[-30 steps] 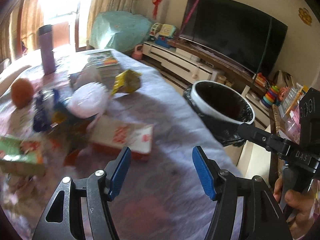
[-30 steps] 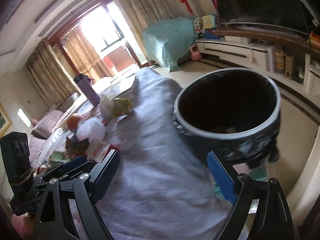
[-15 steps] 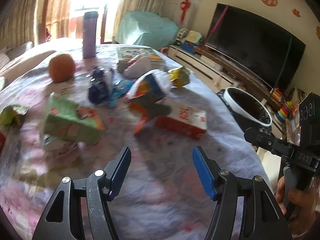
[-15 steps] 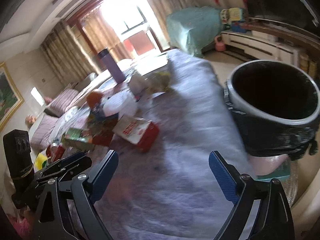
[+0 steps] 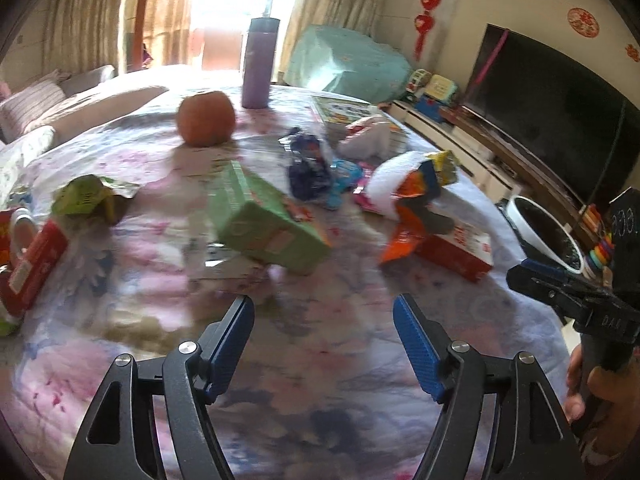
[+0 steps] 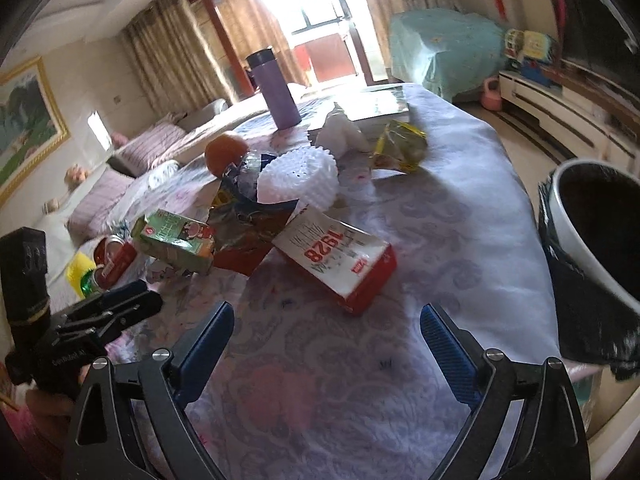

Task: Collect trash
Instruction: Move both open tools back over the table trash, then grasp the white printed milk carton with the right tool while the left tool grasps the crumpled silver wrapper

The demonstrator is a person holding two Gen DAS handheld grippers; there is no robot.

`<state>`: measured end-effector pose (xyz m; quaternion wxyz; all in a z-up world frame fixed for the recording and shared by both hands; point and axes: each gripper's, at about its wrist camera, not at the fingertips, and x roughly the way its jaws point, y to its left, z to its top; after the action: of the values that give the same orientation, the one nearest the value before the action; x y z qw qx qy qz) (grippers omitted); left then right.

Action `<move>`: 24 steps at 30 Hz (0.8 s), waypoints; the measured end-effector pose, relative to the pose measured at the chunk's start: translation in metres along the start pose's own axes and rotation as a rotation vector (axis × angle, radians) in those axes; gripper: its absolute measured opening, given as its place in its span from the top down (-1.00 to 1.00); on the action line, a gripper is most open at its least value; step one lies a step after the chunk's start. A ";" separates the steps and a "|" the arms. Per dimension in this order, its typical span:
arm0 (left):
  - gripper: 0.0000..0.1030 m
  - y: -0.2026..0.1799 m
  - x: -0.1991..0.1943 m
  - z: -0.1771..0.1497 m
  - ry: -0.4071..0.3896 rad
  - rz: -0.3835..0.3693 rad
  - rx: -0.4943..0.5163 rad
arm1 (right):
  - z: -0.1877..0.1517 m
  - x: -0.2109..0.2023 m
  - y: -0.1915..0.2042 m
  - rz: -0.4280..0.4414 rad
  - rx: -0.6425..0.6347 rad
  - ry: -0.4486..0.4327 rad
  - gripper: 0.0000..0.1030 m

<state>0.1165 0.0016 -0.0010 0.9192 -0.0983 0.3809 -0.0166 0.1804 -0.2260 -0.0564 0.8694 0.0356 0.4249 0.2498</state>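
Trash lies in a heap on the cloth-covered table (image 6: 440, 220): a red-and-white box (image 6: 340, 260), a green carton (image 5: 268, 228), an orange wrapper (image 5: 404, 232), a white foam net (image 6: 298, 178), a yellow wrapper (image 6: 400, 144) and a dark blue wrapper (image 5: 308, 168). A black-lined bin (image 6: 560, 208) with a white rim stands past the table's right edge. My left gripper (image 5: 322, 304) hovers just short of the green carton, its jaws opening around nothing. My right gripper (image 6: 327, 311) hangs just short of the red-and-white box, jaws also opening and empty.
An orange fruit (image 5: 206, 118), a purple flask (image 5: 258, 64) and a book (image 6: 380, 104) sit at the table's far end. A red can (image 6: 116, 256) and a crumpled green wrapper (image 5: 86, 196) lie at the left. A sofa is beyond the table, a TV cabinet to the right.
Both views have swung left from the bin to the trash heap, and the bin now sits at the right edge. Both pairs of jaws stand slightly wider.
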 end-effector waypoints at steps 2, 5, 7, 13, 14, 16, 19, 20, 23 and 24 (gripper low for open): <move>-0.47 0.006 0.001 0.001 0.002 0.016 -0.009 | 0.004 0.007 0.003 -0.002 -0.025 0.009 -0.86; -0.47 0.015 0.003 0.003 0.010 0.052 -0.029 | 0.009 0.014 0.005 -0.016 -0.067 0.024 -0.87; -0.47 0.021 0.006 0.006 0.015 0.067 -0.040 | 0.012 0.018 0.006 -0.023 -0.090 0.031 -0.87; -0.47 0.034 0.023 0.019 0.040 0.128 -0.047 | 0.024 0.033 0.008 -0.043 -0.172 0.039 -0.87; -0.47 0.035 0.028 0.021 0.052 0.137 -0.041 | 0.026 0.037 0.008 -0.039 -0.182 0.045 -0.87; -0.47 0.037 0.041 0.026 0.065 0.145 -0.032 | 0.030 0.044 0.009 -0.027 -0.192 0.056 -0.86; -0.34 0.039 0.055 0.028 0.081 0.137 -0.015 | 0.033 0.055 0.010 -0.028 -0.206 0.083 -0.85; -0.23 0.037 0.059 0.029 0.085 0.123 -0.008 | 0.032 0.058 0.011 -0.029 -0.210 0.095 -0.82; 0.25 0.028 0.069 0.030 0.104 0.070 0.018 | 0.026 0.063 0.008 -0.036 -0.196 0.131 -0.40; 0.37 0.026 0.070 0.030 0.101 0.055 0.023 | 0.024 0.062 0.006 -0.048 -0.185 0.134 -0.35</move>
<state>0.1863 0.0254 -0.0337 0.8999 -0.0764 0.4293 -0.0006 0.2282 -0.1882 -0.0843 0.8444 -0.0717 0.4578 0.2688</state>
